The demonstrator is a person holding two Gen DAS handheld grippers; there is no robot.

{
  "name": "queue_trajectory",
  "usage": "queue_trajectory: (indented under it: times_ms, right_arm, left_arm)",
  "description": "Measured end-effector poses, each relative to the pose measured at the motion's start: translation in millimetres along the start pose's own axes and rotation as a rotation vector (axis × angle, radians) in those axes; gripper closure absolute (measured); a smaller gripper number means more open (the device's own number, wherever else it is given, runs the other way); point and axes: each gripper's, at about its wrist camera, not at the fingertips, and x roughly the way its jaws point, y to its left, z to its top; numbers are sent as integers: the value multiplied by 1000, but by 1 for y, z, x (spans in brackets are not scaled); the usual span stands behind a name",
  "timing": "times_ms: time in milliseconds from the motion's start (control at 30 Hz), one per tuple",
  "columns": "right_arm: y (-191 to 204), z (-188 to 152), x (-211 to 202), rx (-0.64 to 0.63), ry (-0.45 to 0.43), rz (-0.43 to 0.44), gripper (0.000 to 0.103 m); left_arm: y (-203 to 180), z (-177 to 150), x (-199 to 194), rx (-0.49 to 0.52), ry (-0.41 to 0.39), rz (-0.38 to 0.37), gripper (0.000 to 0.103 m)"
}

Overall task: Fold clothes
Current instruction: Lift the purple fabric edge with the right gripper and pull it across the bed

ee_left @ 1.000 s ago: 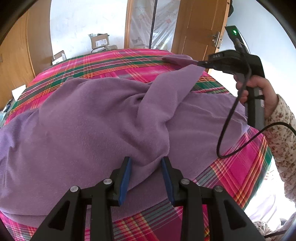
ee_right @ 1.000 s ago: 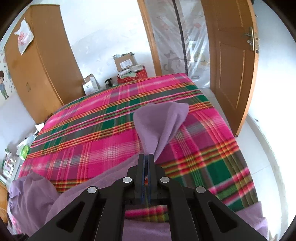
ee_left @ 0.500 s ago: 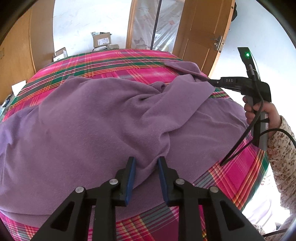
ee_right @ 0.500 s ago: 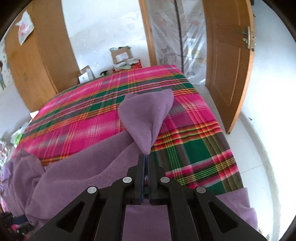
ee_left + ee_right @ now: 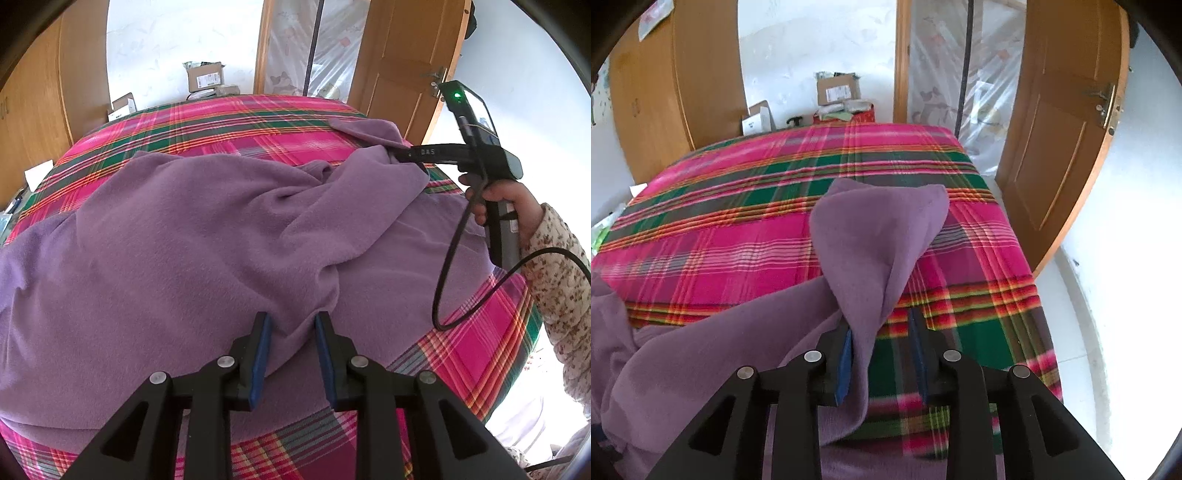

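A large purple fleece garment lies rumpled across a bed with a pink and green plaid cover. My left gripper is near the bed's front edge, shut on a raised fold of the garment that fills the gap between its blue pads. At the far right of the bed, my right gripper has its jaws opening. A pointed corner of the garment still hangs between them, resting against the left pad only. In the left wrist view the right gripper has its tips buried in the cloth.
A person's hand in a floral sleeve holds the right gripper, with a black cable looping below. Beyond the bed are a wooden door, a wardrobe, cardboard boxes and a plastic-covered doorway.
The right gripper sank toward the bed with the garment's corner, and its jaws went from shut to parted. The left jaws narrowed onto the fold. The lifted cloth settled lower.
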Motion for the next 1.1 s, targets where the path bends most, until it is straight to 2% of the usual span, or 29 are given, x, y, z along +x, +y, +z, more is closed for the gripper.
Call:
queue_trajectory:
  times_ms: [133,200,267,433,1100]
  right_arm:
    - [-1,5,7,6,12,8,75]
    - [-1,6,7,5,7,16,90]
    - [0,7,4,0,-3,19,95]
    - [-3,5,-9,11,-50,21,96]
    - [-31,-13,-44,131,-106,79,96]
  left_arm:
    - [-2,1,0,3,1,-2,77]
    - [-2,1,0,4,0,-4,77]
    - [-3,1,1,4,-4,-13,85]
    - [-4,2,0,5,-13,-9,94]
    - [1,5,-14,-8,-73,-18,96]
